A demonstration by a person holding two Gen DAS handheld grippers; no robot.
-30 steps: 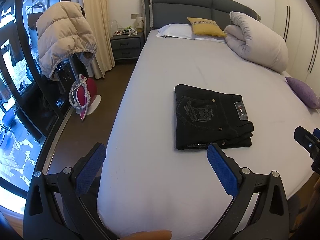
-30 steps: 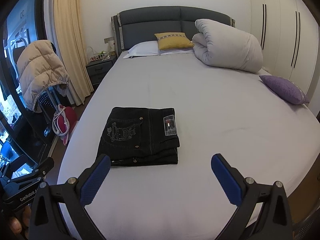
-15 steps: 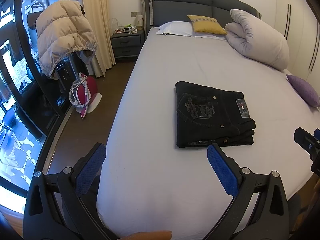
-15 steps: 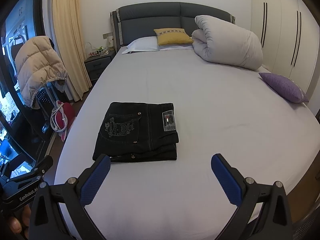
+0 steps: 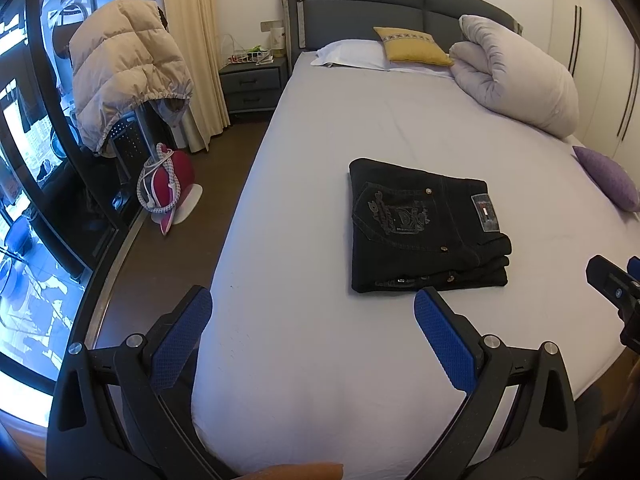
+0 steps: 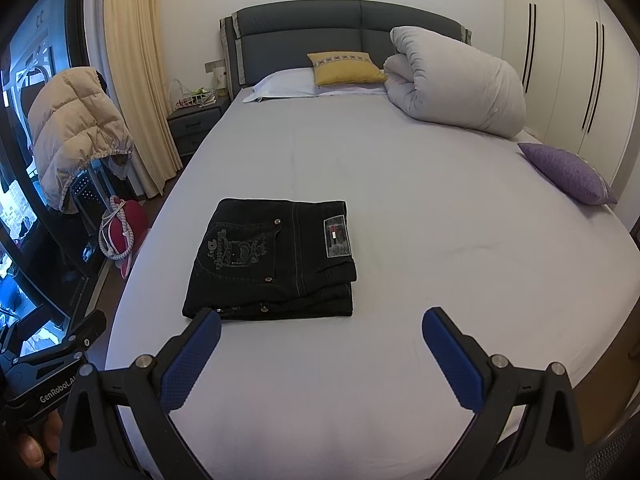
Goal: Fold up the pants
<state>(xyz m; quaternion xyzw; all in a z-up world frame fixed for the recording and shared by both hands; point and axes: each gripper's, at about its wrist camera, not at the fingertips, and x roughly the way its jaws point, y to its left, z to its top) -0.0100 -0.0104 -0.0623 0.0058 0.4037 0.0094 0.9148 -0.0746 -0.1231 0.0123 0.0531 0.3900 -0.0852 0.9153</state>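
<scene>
**Both claws wide and empty, pants lying folded on the bed**

Left claw [image 5: 312,306] hangs over the near edge of the bed [image 5: 304,208], fingers spread wide with nothing between them. Right claw [image 6: 320,326] is likewise spread and empty, with bare sheet below it.

Just beyond both sit the black pants [image 6: 276,258], folded into a squarish stack, pocket and label patch facing up, layered edges toward the near side. The job looks essentially done.

The cloth reads as denim: soft but thick, fairly heavy, likely to sag and slide open if lifted by one corner. A safer hold would be the near stacked edge, pinching all layers together.

Open sheet surrounds the stack on every side. Farther right lies a purple cushion [image 6: 568,174]; far back, a rolled duvet [image 6: 456,80] and pillows [image 6: 284,84]. Floor drops away left.
</scene>
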